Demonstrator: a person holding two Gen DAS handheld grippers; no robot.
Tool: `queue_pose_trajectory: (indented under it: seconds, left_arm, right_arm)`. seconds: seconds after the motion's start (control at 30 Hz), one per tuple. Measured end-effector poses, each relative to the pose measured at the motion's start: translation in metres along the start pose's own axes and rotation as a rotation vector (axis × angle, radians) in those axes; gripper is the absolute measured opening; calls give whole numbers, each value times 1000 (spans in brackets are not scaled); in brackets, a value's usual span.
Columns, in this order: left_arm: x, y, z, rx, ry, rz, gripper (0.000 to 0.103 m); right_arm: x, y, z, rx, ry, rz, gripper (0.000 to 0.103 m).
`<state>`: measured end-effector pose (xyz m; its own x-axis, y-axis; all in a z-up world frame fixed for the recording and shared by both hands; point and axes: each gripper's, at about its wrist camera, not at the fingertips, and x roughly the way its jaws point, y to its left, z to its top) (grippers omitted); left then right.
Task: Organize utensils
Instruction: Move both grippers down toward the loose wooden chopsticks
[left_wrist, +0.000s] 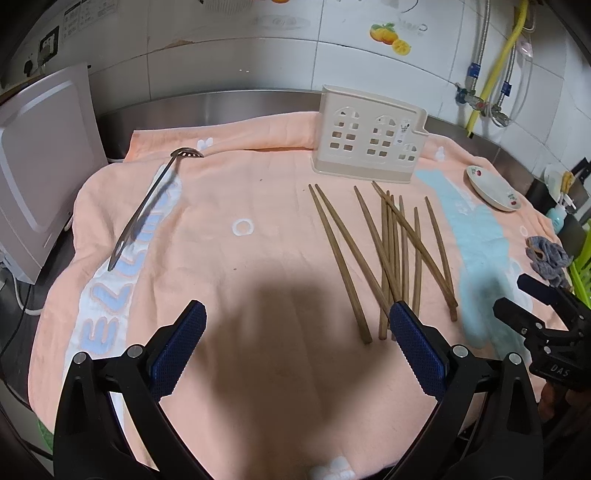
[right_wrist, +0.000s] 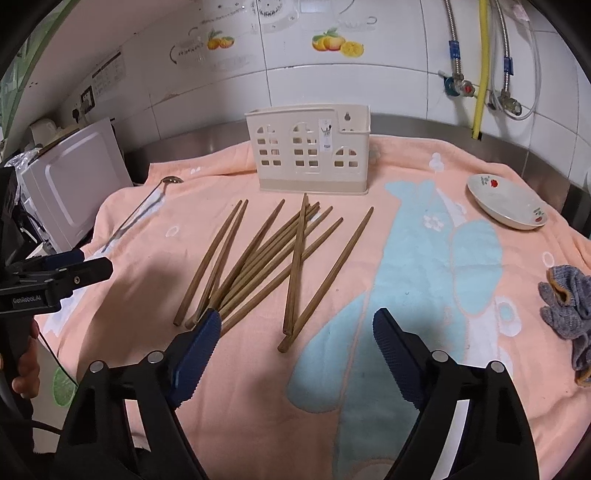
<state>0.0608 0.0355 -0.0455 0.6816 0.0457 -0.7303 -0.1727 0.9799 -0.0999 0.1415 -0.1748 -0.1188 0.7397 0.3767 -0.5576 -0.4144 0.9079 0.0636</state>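
Note:
Several brown wooden chopsticks (left_wrist: 391, 254) (right_wrist: 266, 262) lie loose on the peach towel (left_wrist: 258, 206) (right_wrist: 177, 206). A cream plastic utensil holder (left_wrist: 369, 134) (right_wrist: 312, 149) stands upright behind them. A metal slotted spoon (left_wrist: 147, 206) (right_wrist: 142, 210) lies at the left. My left gripper (left_wrist: 297, 317) is open and empty, hovering left of the chopsticks' near ends; it also shows in the right wrist view (right_wrist: 79, 264). My right gripper (right_wrist: 295, 325) is open and empty above the chopsticks' near ends; it also shows in the left wrist view (left_wrist: 524, 299).
A white saucer (left_wrist: 493, 188) (right_wrist: 508, 203) sits on the towel at the right. A grey crumpled cloth (left_wrist: 546, 258) (right_wrist: 567, 306) lies at the right edge. A white appliance (left_wrist: 40, 162) (right_wrist: 77, 177) stands at the left. Pipes and valves (right_wrist: 480, 74) hang on the tiled wall.

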Motion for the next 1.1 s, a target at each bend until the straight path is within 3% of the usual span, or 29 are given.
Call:
queue_pose_trajectory:
  seconds: [0.53, 0.67, 1.1]
  left_arm:
    - [26, -1, 5, 6, 37, -11, 97]
    - [33, -1, 5, 5, 51, -22, 97]
    - [55, -13, 5, 23, 94, -110, 73]
  right_arm:
    - [38, 3, 4, -13, 69, 64, 47]
    - [49, 5, 6, -20, 89, 77, 33]
    - [73, 5, 11, -21, 117, 67, 22]
